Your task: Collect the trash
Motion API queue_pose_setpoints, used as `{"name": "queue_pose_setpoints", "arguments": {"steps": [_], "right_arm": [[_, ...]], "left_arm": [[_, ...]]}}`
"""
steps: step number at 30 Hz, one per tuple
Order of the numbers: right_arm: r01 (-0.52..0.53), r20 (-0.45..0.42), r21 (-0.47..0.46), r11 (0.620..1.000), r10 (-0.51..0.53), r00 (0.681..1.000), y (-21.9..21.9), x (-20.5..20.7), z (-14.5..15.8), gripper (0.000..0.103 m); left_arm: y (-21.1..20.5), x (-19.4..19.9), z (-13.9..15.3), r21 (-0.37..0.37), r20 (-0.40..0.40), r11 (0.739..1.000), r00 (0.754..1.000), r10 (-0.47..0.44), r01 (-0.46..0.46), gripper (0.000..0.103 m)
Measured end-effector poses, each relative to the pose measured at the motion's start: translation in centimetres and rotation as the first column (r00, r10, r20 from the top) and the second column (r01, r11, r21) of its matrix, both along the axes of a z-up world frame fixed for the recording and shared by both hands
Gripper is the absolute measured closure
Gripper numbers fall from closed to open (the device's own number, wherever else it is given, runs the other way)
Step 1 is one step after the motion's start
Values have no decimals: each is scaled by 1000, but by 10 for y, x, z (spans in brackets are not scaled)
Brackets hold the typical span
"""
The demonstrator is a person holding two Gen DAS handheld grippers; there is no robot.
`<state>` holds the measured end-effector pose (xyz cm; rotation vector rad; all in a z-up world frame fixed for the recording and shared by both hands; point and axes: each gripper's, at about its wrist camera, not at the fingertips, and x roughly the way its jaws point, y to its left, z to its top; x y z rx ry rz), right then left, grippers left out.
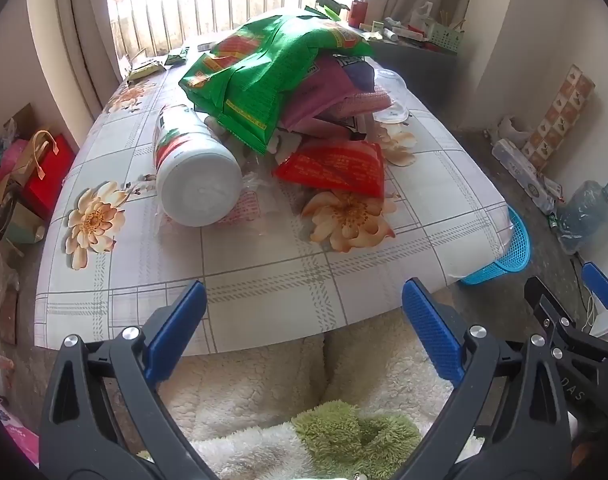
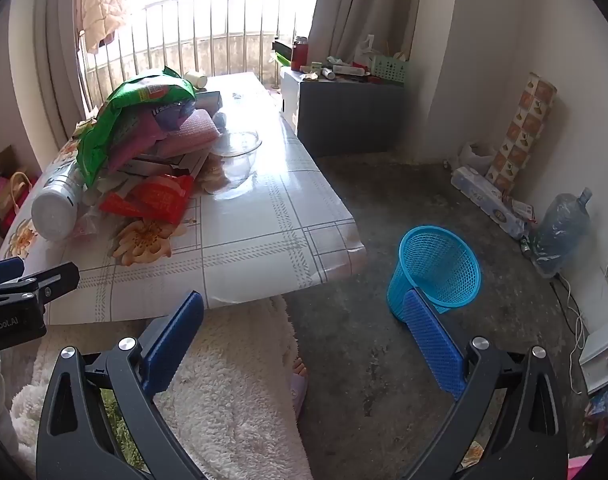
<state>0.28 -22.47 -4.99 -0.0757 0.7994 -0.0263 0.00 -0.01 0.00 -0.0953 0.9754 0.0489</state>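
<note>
A pile of trash lies on the table [image 1: 264, 280]: a big green bag [image 1: 264, 68] on top of pink packets [image 1: 323, 92], a red wrapper [image 1: 335, 168] in front, and a white canister [image 1: 196, 176] on its side at the left. The same green bag [image 2: 120, 128], red wrapper [image 2: 160, 196] and canister [image 2: 56, 208] show in the right wrist view. A blue mesh basket [image 2: 435, 268] stands on the floor right of the table. My left gripper [image 1: 304, 300] is open and empty at the table's near edge. My right gripper [image 2: 304, 312] is open and empty, beside the basket.
A clear glass bowl [image 2: 238, 152] sits on the table [image 2: 264, 240] right of the pile. A grey cabinet [image 2: 343, 116] with clutter stands behind. A water jug [image 2: 559, 228] and boxes line the right wall. Gift bags [image 1: 44, 168] sit on the floor at left. Fluffy cloth [image 1: 244, 380] lies below.
</note>
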Motion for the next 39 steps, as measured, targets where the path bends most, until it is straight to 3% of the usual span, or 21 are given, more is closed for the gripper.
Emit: {"name": "queue_pose_setpoints", "arguments": {"steps": [39], "right_arm": [[3,-4,-6,1000,-3,1000,-2,-1,-2,6]], "left_arm": [[2,0,-5,-10,-19,1000,1000,7,-8,9]]}}
